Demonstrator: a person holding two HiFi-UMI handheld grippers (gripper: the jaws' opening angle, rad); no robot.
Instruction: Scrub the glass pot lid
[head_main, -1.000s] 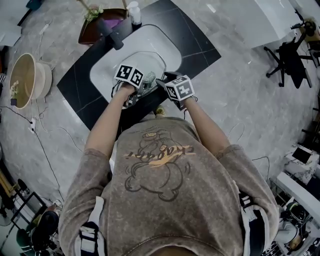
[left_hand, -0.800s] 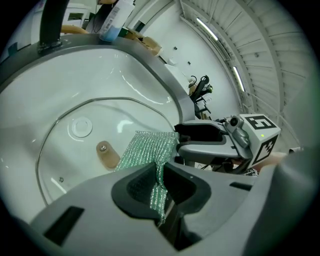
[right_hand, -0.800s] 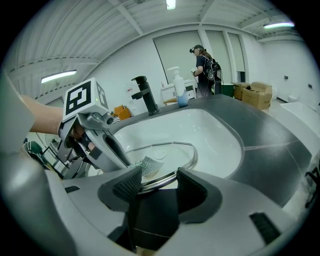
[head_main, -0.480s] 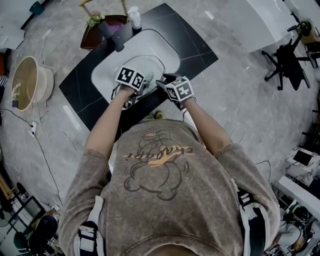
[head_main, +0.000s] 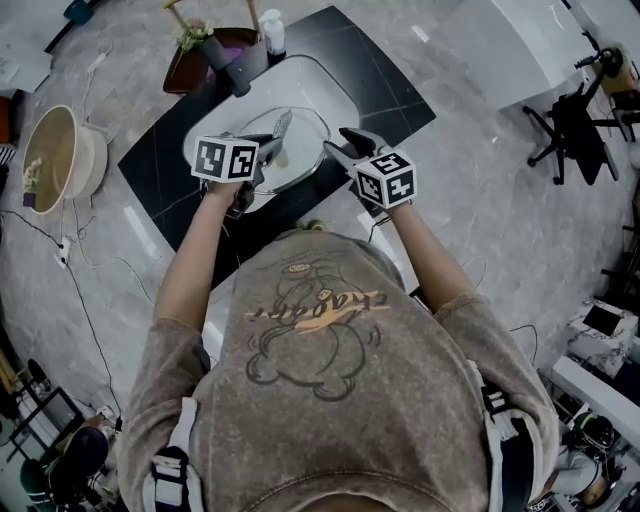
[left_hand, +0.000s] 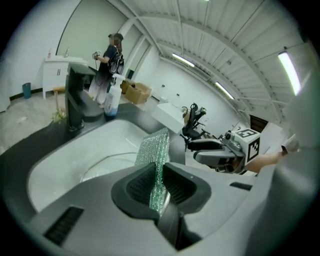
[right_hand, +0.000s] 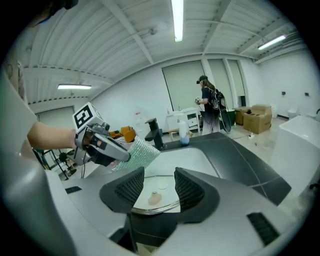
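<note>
The glass pot lid (head_main: 300, 150) lies in the white sink (head_main: 330, 85); in the right gripper view its pale knob (right_hand: 155, 198) and metal rim (right_hand: 150, 211) show. My left gripper (head_main: 262, 143) hovers over the sink's left side, shut on a silvery-green scouring cloth (left_hand: 155, 147) that sticks out past its jaws. My right gripper (right_hand: 159, 181) is at the sink's front right edge. Its jaws are closing with the lid's rim between them, and a gap still shows at the pads. The left gripper (right_hand: 100, 145) with the cloth (right_hand: 135, 152) hangs to the left of the lid.
A black faucet (head_main: 232, 68) and a white soap bottle (head_main: 268, 28) stand at the sink's back on the black counter (head_main: 400, 90). A brown tray (head_main: 190, 60) sits behind the counter. On the floor, a beige basin (head_main: 55, 155) is at left and a chair (head_main: 580, 120) at right.
The two grippers have drawn apart: the left has swung left with the cloth, the right has shifted slightly right. The cloth has come off the lid.
</note>
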